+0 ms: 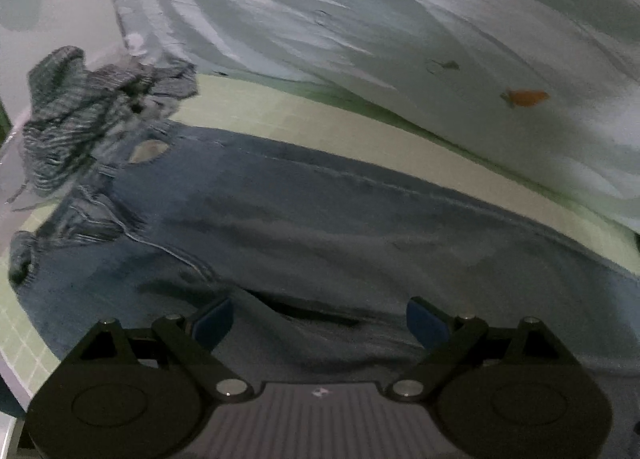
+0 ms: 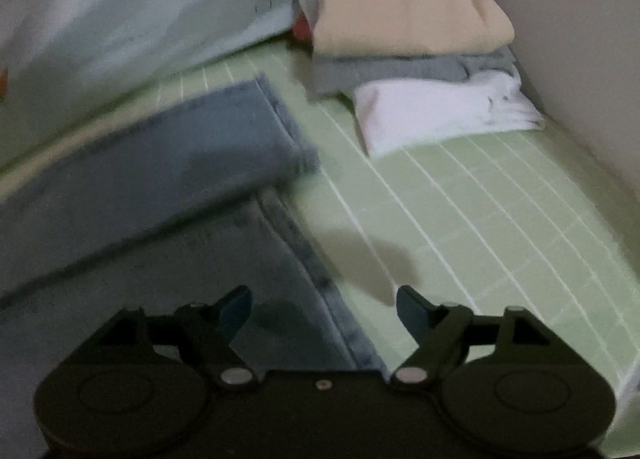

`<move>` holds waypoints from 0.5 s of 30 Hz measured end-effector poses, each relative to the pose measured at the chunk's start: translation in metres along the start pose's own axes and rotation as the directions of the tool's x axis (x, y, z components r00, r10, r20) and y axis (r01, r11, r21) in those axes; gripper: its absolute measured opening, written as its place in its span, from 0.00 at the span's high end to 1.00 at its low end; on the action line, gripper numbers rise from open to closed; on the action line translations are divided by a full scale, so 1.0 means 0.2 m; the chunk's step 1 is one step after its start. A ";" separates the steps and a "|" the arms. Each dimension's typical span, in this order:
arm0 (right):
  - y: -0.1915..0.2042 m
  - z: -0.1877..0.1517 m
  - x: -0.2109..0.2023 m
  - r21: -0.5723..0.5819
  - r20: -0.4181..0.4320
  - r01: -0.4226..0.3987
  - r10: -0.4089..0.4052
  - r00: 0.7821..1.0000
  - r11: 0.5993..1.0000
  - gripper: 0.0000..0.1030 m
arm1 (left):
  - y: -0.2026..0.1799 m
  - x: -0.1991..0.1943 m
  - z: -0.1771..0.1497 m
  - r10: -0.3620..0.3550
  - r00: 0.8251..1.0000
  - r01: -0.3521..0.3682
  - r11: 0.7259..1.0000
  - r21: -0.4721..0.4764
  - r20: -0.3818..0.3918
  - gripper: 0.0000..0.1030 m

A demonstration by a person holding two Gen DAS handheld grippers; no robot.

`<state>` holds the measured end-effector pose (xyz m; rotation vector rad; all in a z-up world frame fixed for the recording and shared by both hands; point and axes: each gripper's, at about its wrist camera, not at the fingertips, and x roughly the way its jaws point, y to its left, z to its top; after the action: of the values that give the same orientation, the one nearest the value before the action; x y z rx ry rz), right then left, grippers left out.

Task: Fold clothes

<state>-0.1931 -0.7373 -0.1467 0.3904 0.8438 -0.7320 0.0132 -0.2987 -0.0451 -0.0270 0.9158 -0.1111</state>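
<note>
A pair of blue jeans [image 1: 320,227] lies spread across a light green checked bed sheet [image 1: 280,115]. In the left wrist view my left gripper [image 1: 319,321] is open and empty, low over the jeans' middle near a dark fold. In the right wrist view the two leg ends of the jeans [image 2: 224,147] lie side by side on the sheet [image 2: 480,219]. My right gripper [image 2: 325,309] is open and empty, straddling the hem edge of the nearer leg.
A striped grey-blue knit garment [image 1: 80,115] lies crumpled past the jeans' waistband. A pale quilt with orange carrot prints [image 1: 400,19] lies behind. A stack of folded clothes, beige [image 2: 404,7], grey and white [image 2: 440,115], sits by the wall [image 2: 580,39].
</note>
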 end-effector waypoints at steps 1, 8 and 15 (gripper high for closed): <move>0.00 -0.02 0.00 -0.008 -0.007 0.013 -0.013 1.000 1.000 0.19 | -0.02 -0.01 -0.02 -0.007 1.000 0.007 1.000 0.016 0.002 0.09; -0.06 -0.08 -0.04 -0.041 0.016 -0.027 0.028 0.999 0.999 0.85 | -0.09 -0.08 -0.16 -0.002 1.000 0.002 0.999 0.040 0.005 0.09; -0.20 -0.08 -0.10 -0.019 0.074 0.035 -0.034 0.997 0.999 1.00 | -0.09 -0.14 -0.27 0.029 1.000 -0.029 0.999 -0.026 -0.006 0.09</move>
<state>-0.2392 -0.7469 -0.1421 0.3294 0.7891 -0.7649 -0.0473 -0.3120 -0.0540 -0.0373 0.9231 -0.0724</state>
